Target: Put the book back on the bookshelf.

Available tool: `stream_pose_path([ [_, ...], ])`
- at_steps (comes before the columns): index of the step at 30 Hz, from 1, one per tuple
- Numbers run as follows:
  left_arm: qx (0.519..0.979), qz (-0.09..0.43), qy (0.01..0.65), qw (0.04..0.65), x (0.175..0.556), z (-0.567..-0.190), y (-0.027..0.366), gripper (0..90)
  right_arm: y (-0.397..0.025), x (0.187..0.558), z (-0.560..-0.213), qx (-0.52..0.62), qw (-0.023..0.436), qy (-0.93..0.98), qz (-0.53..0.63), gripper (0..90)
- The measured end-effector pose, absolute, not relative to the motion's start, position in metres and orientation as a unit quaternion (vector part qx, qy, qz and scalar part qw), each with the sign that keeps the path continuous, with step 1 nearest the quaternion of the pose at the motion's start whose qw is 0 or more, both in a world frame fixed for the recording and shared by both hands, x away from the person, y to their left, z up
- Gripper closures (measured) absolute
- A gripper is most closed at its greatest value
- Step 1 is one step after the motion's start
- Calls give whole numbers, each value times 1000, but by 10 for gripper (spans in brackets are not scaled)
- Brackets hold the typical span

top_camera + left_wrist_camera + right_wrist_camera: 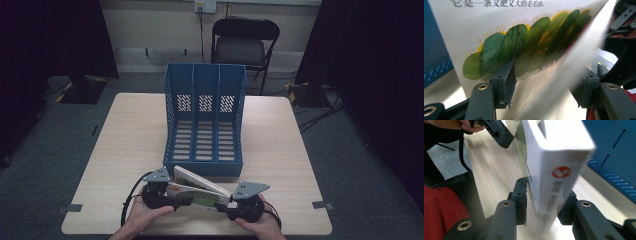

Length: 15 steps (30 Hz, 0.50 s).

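Both hands have the picture book (197, 192), left gripper (159, 192) and right gripper (243, 202) each pinching an end, long axis running 9-to-3, blue file rack (205, 117) open at 12 o'clock.

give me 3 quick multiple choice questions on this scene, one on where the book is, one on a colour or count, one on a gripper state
1. Where is the book?
A. inside the file rack
B. at the table's near edge, in front of the file rack
C. on the chair

2. How many slots does the blue file rack have?
A. two
B. three
C. five

3. What is the right gripper doing?
A. hanging open away from everything
B. lying on the floor
C. closed on the book's end

Answers:
1 B, the high view shows the book between both grippers, short of the rack.
2 B, two dividers make three slots.
3 C, the right gripper view shows its jaws pressed on both sides of the book.
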<state>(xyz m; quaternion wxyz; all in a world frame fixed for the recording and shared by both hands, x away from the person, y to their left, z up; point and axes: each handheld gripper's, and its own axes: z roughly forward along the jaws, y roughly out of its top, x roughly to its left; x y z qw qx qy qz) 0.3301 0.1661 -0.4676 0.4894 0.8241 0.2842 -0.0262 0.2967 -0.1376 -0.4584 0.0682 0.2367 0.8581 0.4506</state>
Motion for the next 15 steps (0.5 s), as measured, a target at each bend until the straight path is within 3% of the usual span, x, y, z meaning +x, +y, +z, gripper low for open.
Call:
stream_pose_path([
  [7, 810, -30, 314, 494, 336, -463, 187, 340, -141, 296, -456, 235, 70, 858, 452, 696],
  [15, 809, -18, 324, 490, 343, -464, 200, 320, -140, 294, -457, 238, 67, 854, 458, 705],
])
